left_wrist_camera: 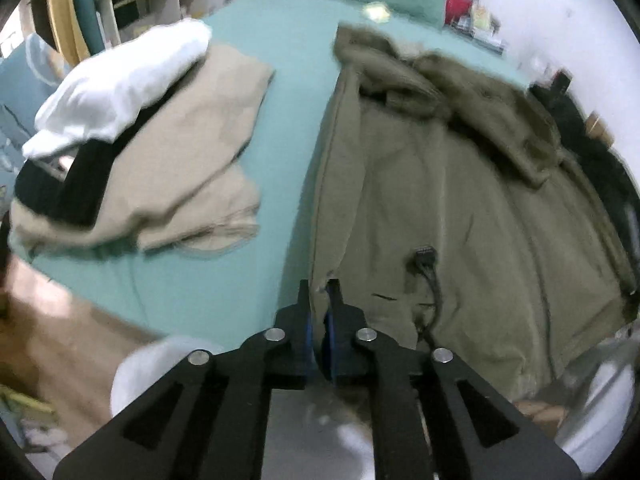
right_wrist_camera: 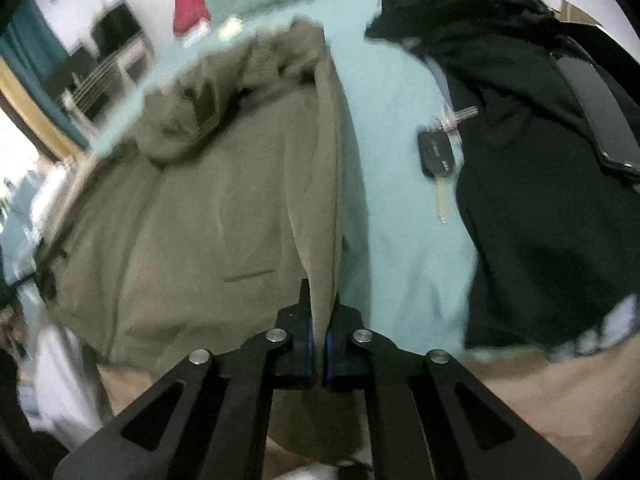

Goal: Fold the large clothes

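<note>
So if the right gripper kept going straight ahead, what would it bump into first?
Nothing new: the right gripper is already clamped on the olive green hooded jacket's edge. Straight ahead, it would likely just push along that fabric over the teal bedsheet; depth is unclear.

Left gripper (left_wrist_camera: 321, 292): jaws nearly closed, olive jacket (left_wrist_camera: 460, 208) hem pinched between the fingertips. Right gripper (right_wrist_camera: 320, 300): jaws closed too, clamping a fold of the same fabric, which runs forward from its tips.
</note>
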`<act>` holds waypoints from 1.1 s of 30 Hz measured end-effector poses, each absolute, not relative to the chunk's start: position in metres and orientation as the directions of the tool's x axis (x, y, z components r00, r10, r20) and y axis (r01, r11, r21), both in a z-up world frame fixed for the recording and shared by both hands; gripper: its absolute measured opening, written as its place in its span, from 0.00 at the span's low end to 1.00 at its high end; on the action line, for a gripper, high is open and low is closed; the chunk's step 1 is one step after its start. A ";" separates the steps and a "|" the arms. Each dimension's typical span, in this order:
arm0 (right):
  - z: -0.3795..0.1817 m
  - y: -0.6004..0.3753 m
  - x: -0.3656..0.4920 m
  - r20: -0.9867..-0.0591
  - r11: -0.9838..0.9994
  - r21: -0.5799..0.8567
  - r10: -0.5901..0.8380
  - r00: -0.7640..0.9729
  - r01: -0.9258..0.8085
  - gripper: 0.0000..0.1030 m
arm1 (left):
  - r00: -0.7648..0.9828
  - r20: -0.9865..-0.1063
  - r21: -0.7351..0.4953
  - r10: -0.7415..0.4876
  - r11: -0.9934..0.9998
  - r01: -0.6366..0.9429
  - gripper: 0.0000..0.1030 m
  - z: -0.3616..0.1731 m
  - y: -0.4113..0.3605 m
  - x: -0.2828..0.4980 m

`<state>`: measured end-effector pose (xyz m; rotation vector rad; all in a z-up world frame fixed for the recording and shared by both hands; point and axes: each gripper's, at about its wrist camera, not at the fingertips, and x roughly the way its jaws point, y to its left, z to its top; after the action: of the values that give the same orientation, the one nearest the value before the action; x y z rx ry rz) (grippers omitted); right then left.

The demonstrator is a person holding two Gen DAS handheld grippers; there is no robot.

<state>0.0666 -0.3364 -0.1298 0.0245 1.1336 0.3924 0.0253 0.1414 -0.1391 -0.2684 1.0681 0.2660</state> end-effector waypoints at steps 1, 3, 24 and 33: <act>-0.133 -0.335 0.067 -0.902 0.941 0.164 0.265 0.341 -0.297 0.14 | 0.451 -0.887 -0.074 0.102 0.932 -0.355 0.31 -0.137 0.144 0.023; -0.126 -0.338 0.073 -0.918 0.962 0.028 0.133 0.373 -0.273 0.30 | 0.504 -0.855 -0.091 0.126 0.919 -0.383 0.62 -0.120 0.149 0.022; -0.187 -0.138 0.418 -0.598 0.672 0.544 0.730 0.329 -0.502 0.11 | 0.575 -0.817 -0.103 -0.034 0.991 -0.087 0.27 -0.187 0.036 0.436; -0.192 -0.100 0.444 -0.661 0.780 0.357 0.600 0.451 -0.513 0.05 | 0.643 -0.731 0.111 0.226 0.970 -0.215 0.15 -0.178 0.062 0.393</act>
<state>0.4440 -0.1002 -0.1916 0.1110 0.8613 0.6894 0.3933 0.0618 -0.1782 0.0144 0.8349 0.2515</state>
